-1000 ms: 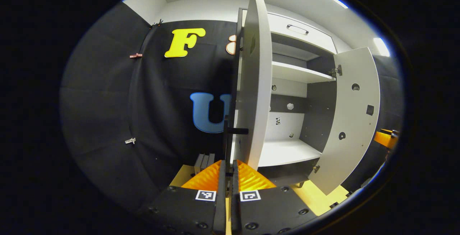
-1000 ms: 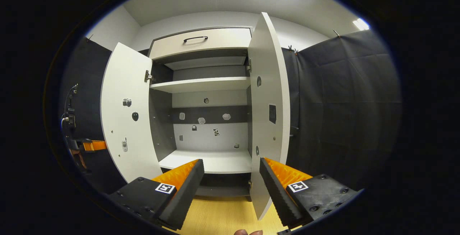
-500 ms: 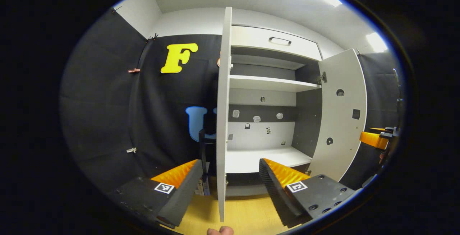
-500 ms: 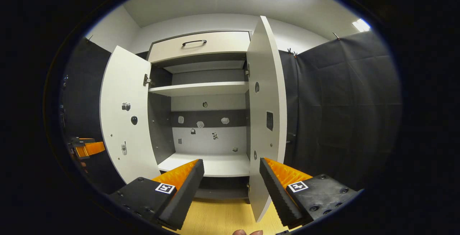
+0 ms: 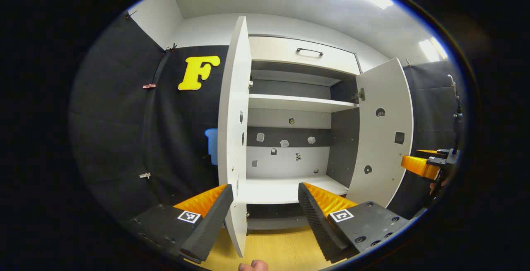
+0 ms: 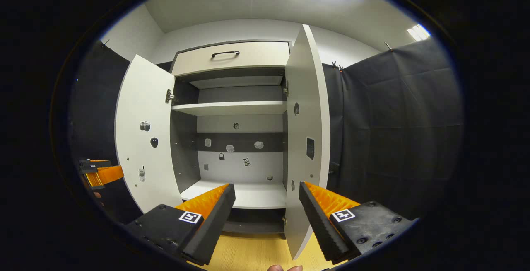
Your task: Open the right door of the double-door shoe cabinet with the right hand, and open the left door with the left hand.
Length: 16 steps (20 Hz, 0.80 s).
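Both doors of the shoe cabinet (image 6: 236, 97) stand swung wide. The left door (image 5: 232, 138) sits at 11 o'clock of the left claw (image 5: 265, 213), the right door (image 6: 306, 138) at 1 o'clock of the right claw (image 6: 267, 215). Both claws gape apart, holding nothing.

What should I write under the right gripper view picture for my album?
Open right gripper facing the shoe cabinet, both doors swung open.

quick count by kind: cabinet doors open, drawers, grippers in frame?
Open doors: 2, left door, right door
Drawers: 1, top drawer
Grippers: 2, left gripper, right gripper, both with fingers apart
Total: 5
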{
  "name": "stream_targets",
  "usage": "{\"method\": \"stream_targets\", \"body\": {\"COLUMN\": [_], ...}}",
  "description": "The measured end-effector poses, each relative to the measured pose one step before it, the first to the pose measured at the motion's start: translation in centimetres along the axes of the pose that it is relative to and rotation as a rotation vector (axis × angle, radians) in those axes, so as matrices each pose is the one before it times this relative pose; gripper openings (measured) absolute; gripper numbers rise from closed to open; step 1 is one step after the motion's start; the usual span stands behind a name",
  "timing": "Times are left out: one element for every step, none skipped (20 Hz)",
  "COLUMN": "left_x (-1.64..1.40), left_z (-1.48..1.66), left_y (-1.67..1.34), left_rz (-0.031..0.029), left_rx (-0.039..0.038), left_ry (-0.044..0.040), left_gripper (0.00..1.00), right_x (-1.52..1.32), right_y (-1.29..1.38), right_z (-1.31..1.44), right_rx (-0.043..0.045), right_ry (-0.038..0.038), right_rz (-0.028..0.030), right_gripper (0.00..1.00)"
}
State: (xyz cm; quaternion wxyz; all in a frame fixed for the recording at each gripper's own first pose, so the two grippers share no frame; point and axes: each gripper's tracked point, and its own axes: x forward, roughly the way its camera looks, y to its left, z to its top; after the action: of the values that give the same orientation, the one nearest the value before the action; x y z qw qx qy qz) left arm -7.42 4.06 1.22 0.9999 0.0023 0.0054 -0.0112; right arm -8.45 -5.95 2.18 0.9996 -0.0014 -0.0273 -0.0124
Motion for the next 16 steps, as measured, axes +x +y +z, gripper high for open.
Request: {"method": "stream_targets", "body": {"left_x": [-0.040, 0.059, 0.011, -0.020, -0.003, 0.060, 0.025, 0.049, -0.056, -0.003, -0.022, -0.023, -0.046, 0.032, -0.033, -0.008], "left_z": [0.148, 0.105, 0.029, -0.021, -0.093, 0.085, -0.019, -0.162, -0.036, 0.096, -0.040, 0.086, -0.030, -0.003, 0.008, 0.001], "left_y": [-0.377, -0.400, -0.272, -0.318, -0.176, -0.184, -0.259, 0.017, 0.010, -0.010, -0.032, -0.014, -0.001, -0.032, 0.028, -0.008], "left_rz": [-0.00599, -0.00444, -0.00439, -0.00460, -0.00140, -0.00222, -0.00103, -0.00114, -0.00153, -0.00089, -0.00027, -0.00066, -0.00048, -0.00175, -0.00022, -0.00022], "left_rx": [0.00477, 0.00044, -0.00367, -0.00384, -0.00186, 0.00137, 0.00267, 0.00215, 0.00221, 0.00261, 0.00136, 0.00061, -0.00013, -0.00027, -0.00035, -0.00052], "left_ry": [-0.00508, -0.00256, -0.00090, 0.00012, 0.00147, -0.00045, 0.00276, -0.00074, 0.00026, -0.00157, -0.00135, -0.00165, -0.00122, -0.00040, 0.00036, -0.00065], "left_gripper": [0.97, 0.97, 0.97, 0.97, 0.97, 0.97, 0.97, 0.97, 0.97, 0.97, 0.97, 0.97, 0.97, 0.97, 0.97, 0.97], "right_x": [0.007, 0.024, 0.029, 0.061, -0.004, -0.036, 0.002, 0.004, -0.012, -0.003, 0.003, 0.000, 0.029, 0.030, 0.020, 0.002], "right_y": [-0.075, -0.127, -0.067, 0.038, 0.000, -0.027, -0.018, 0.039, 0.023, 0.013, -0.029, 0.027, -0.020, 0.011, -0.028, 0.004], "right_z": [0.263, 0.161, 0.208, 0.189, 0.123, 0.019, -0.045, -0.098, -0.005, 0.064, 0.076, 0.068, 0.075, -0.019, -0.016, 0.006], "right_rx": [0.00094, 0.00033, 0.00028, -0.00081, -0.00139, -0.00308, -0.00214, -0.00148, 0.00071, 0.00112, 0.00157, 0.00117, 0.00102, 0.00037, 0.00052, 0.00169], "right_ry": [-0.00542, -0.00635, -0.00682, -0.00527, -0.00391, -0.00155, 0.00002, 0.00064, -0.00064, -0.00050, -0.00155, -0.00287, -0.00262, -0.00010, 0.00007, 0.00062], "right_rz": [-0.00068, -0.00155, -0.00110, -0.00042, -0.00027, 0.00047, 0.00059, 0.00177, 0.00147, 0.00115, 0.00144, 0.00070, 0.00109, 0.00011, 0.00053, 0.00100], "right_gripper": [0.98, 0.98, 0.98, 0.98, 0.97, 0.97, 0.97, 0.98, 0.95, 0.98, 0.95, 0.98, 0.97, 0.98, 0.98, 0.98]}}
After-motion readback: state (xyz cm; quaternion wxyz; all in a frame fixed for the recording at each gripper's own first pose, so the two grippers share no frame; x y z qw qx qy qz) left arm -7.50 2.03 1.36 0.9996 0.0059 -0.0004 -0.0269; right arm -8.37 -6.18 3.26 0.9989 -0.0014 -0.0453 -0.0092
